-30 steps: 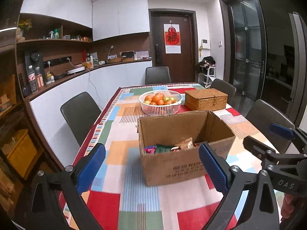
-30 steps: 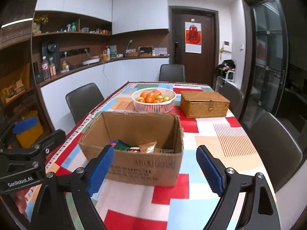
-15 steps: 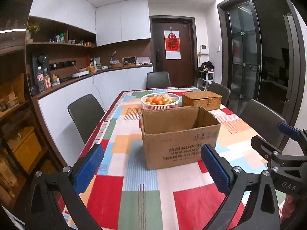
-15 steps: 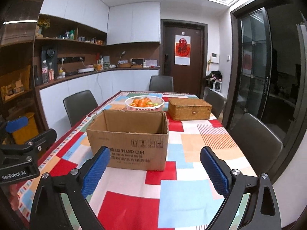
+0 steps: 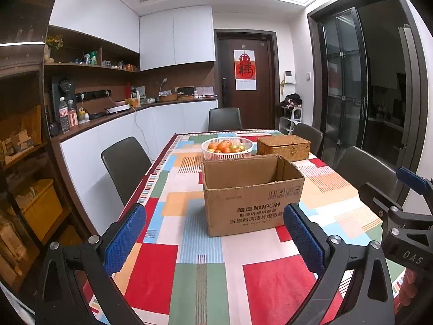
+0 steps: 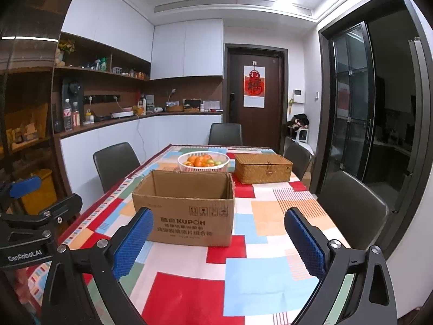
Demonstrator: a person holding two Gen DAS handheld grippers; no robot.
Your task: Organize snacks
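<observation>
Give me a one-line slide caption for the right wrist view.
Open right tool facing a cardboard box on a patchwork tablecloth, fruit basket and wicker box behind.

hidden: inside of cardboard box [image 5: 253,205], behind its front wall | cut off: worktop [image 6: 259,279] near edge, at bottom | unreadable: small print on box

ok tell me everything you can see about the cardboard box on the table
The cardboard box is plain brown corrugated card, open at the top with no flaps showing. Its front bears dark print, "KUPOH" among other characters, and handling symbols. It stands upright on the patchwork tablecloth, in front of the white fruit basket. Its contents are hidden from here. Nothing grips it.
</observation>
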